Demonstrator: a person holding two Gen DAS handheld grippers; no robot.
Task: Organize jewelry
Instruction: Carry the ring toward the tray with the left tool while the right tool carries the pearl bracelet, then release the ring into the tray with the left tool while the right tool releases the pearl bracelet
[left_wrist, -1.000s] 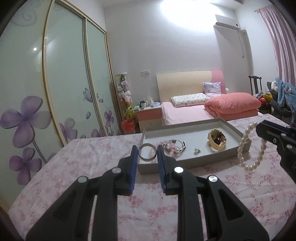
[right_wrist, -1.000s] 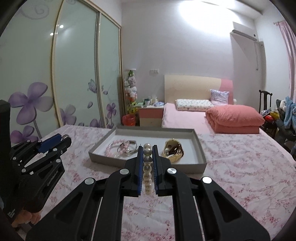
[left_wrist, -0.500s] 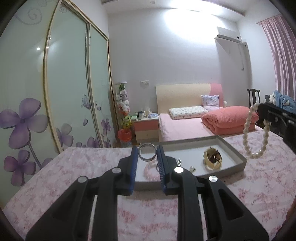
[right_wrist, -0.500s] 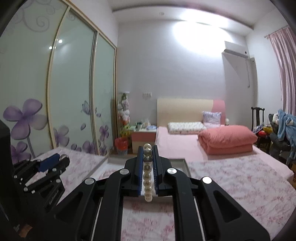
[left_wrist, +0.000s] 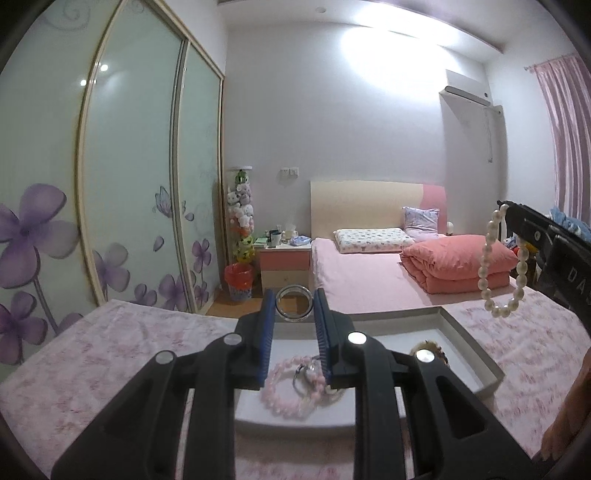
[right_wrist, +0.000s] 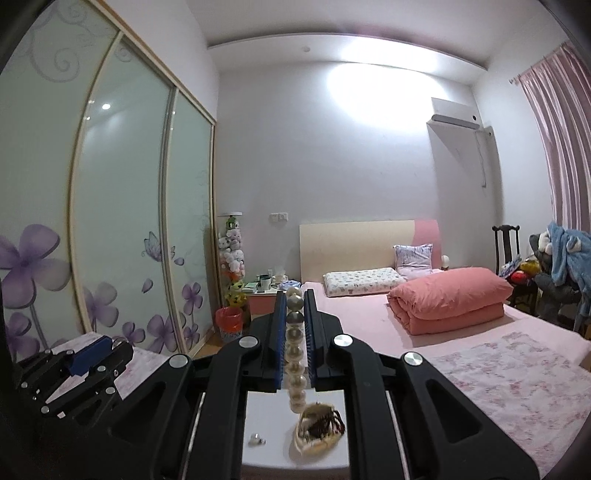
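My left gripper (left_wrist: 294, 306) is shut on a silver bangle (left_wrist: 294, 302), held above the grey tray (left_wrist: 476, 354). In the tray below it lie a pink bead bracelet (left_wrist: 284, 384) with a ring and a cream hair claw (left_wrist: 430, 349). My right gripper (right_wrist: 294, 306) is shut on a white pearl bracelet (right_wrist: 295, 354), which hangs down between its pads. From the left wrist view the pearl bracelet (left_wrist: 502, 266) dangles at the right from that gripper's black body (left_wrist: 543, 243). Beneath the right gripper sit the hair claw (right_wrist: 319, 430) and a small earring (right_wrist: 256, 439) on the tray floor (right_wrist: 273, 417).
The tray rests on a pink floral tablecloth (left_wrist: 92, 350). Behind stand a bed with a folded pink quilt (left_wrist: 454, 262), a nightstand (left_wrist: 284, 262), a red bin (left_wrist: 238, 280) and sliding wardrobe doors (left_wrist: 129, 184). A hand's edge (left_wrist: 565, 424) shows at lower right.
Both grippers have moved forward over the tray and risen a little, each keeping its piece. The tray now lies under the fingers instead of ahead of them.
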